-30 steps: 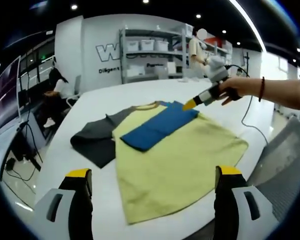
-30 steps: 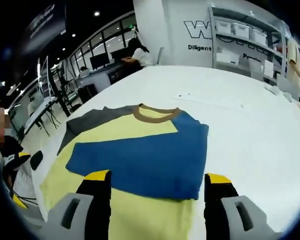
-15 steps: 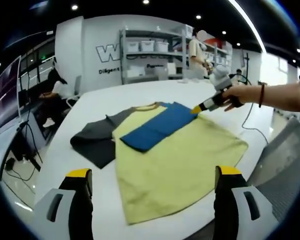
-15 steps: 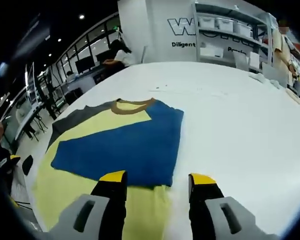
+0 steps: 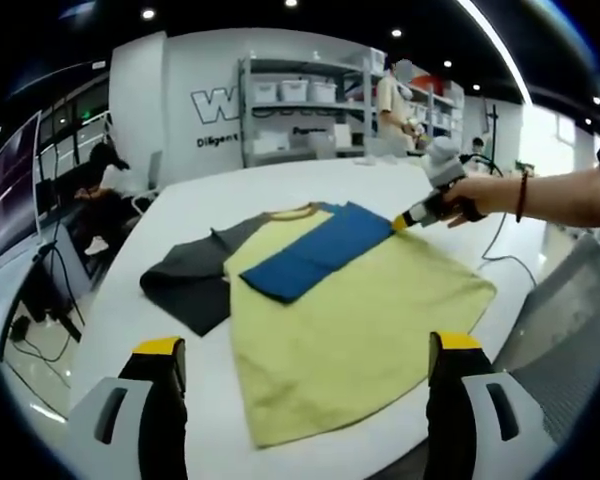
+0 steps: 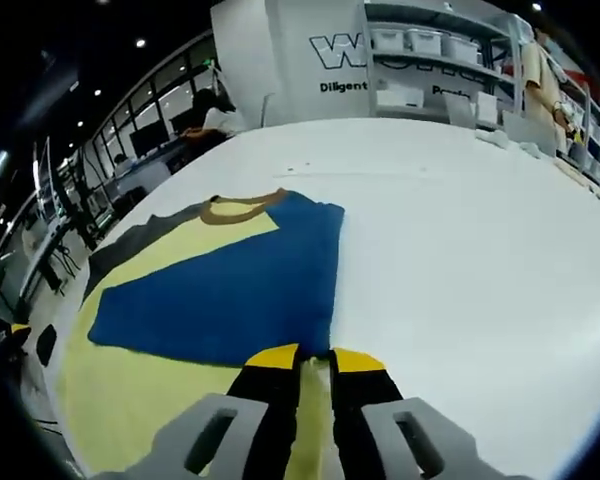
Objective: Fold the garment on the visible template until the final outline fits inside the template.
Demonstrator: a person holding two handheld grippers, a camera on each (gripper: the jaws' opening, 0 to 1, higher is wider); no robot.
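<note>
Right gripper pinches shirt's side edge

T-shirt (image 5: 350, 310) lies flat mid-table (image 5: 200, 205), blue sleeve (image 6: 230, 290) folded across. Right gripper (image 6: 315, 362), jaws pressed onto the yellow edge, looks ready to fold inward. Left gripper (image 5: 300, 350) hovers off the near edge, jaws spread.

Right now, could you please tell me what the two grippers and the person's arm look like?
Each gripper has two black jaws with yellow tips on grey bodies. The left gripper shows this in its own view, the right gripper in its own. In the left gripper view the right gripper has a grey body, and the bare arm wears a dark red bracelet.
</note>
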